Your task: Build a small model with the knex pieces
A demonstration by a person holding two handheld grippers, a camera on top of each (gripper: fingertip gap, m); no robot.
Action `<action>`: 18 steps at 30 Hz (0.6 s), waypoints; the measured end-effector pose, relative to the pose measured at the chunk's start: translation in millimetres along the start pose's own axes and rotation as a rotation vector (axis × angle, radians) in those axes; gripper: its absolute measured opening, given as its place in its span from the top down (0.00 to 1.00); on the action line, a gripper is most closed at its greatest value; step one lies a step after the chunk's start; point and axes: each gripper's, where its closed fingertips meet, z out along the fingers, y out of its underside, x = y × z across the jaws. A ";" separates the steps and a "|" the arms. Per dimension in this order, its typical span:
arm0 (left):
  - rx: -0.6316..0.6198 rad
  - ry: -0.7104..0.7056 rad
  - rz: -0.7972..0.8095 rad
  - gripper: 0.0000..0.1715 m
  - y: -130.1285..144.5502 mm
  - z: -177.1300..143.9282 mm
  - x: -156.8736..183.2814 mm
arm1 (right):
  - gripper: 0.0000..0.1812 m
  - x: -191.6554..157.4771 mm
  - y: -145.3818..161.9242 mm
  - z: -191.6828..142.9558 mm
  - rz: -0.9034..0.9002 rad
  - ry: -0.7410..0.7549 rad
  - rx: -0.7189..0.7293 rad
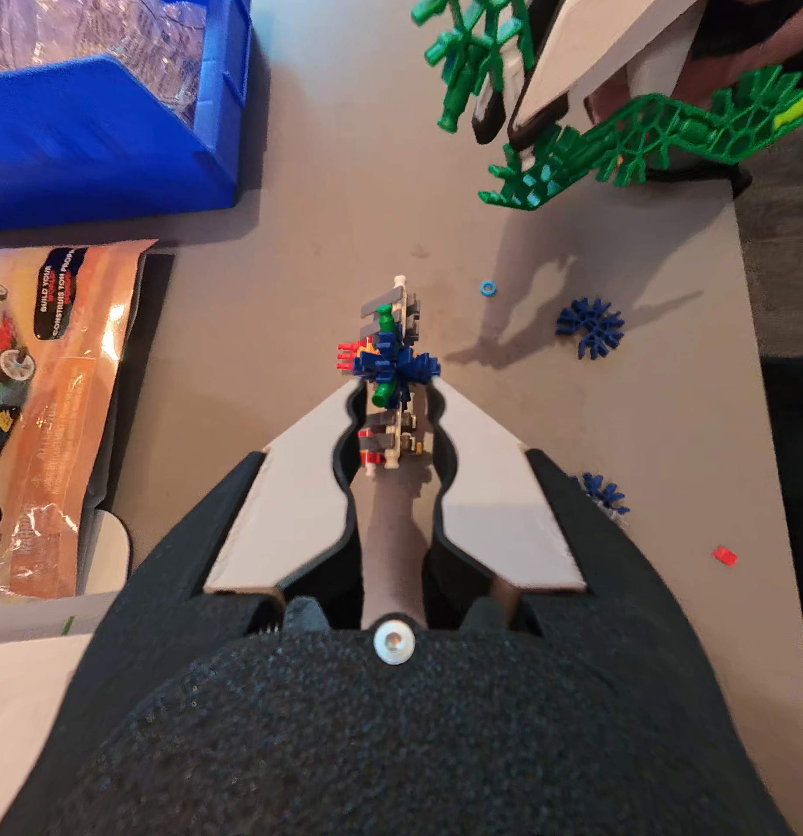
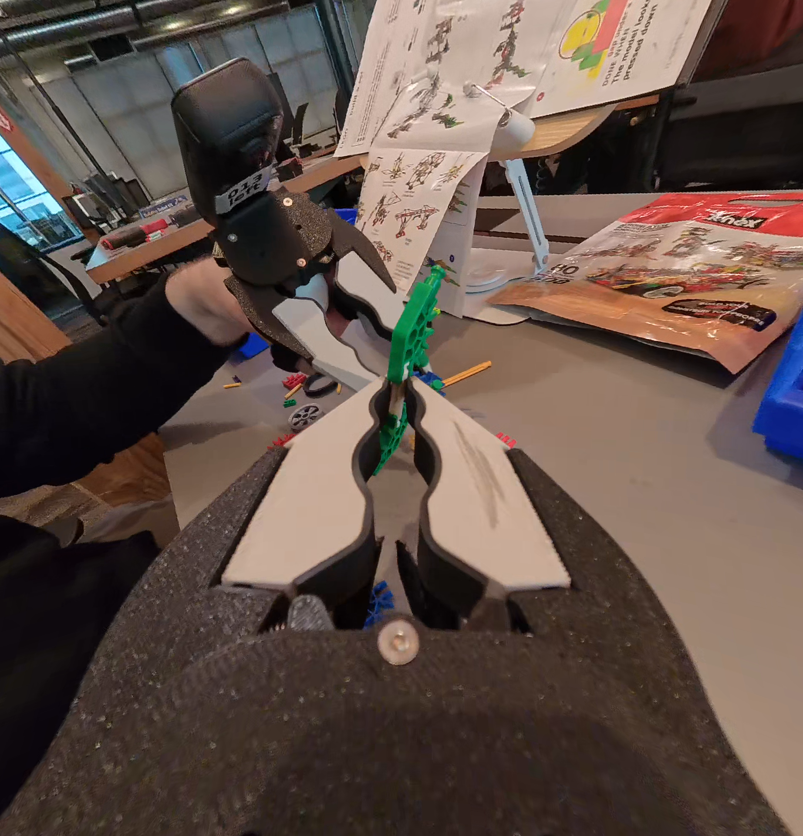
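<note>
In the left wrist view I see my left hand-held gripper (image 1: 397, 391) at the centre of the frame, its two fingers clamped on one small multi-coloured rod assembly (image 1: 393, 375) made of grey, white, red, blue and green pieces. The long axis of this assembly runs from the lower centre toward the upper centre of the frame, in line with the fingers, and its far end sticks out past the fingertips above the grey bench (image 1: 264, 344). On the bench at the right side of this view I count two loose blue snowflake connectors (image 1: 590, 326), one of them half hidden by the gripper body, also one small blue ring (image 1: 487, 288) and one red piece (image 1: 724, 556). At the upper left stands one blue bin (image 1: 119, 135), and below it lies one printed bag (image 1: 69, 407). In the right wrist view my right hand-held gripper (image 2: 396, 384) is closed on one green lattice piece (image 2: 413, 325), which rises from the fingertips toward the upper centre, a little tilted to the right. The same green piece shows at the upper right of the left wrist view. Behind it one instruction sheet (image 2: 440, 113) hangs on a stand. One grey wheel (image 2: 305, 415) lies on the bench at the centre left.
</note>
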 end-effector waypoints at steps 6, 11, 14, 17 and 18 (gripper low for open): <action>0.033 -0.063 -0.063 0.94 -1.5 4.8 -9.4 | 0.97 10.1 3.4 5.3 -0.030 -0.011 -0.041; 0.045 -0.304 -0.236 0.97 7.9 -1.3 -54.5 | 0.97 15.2 2.2 16.6 -0.058 -0.050 -0.070; 0.103 -0.338 -0.342 0.87 9.2 -0.1 -64.0 | 0.97 19.0 3.5 26.9 -0.068 -0.080 -0.091; 0.107 -0.338 -0.365 0.76 12.0 0.4 -63.4 | 0.97 24.4 6.7 36.7 -0.081 -0.094 -0.118; 0.108 -0.342 -0.362 0.76 13.0 -1.0 -63.9 | 0.97 25.4 7.6 39.5 -0.088 -0.098 -0.128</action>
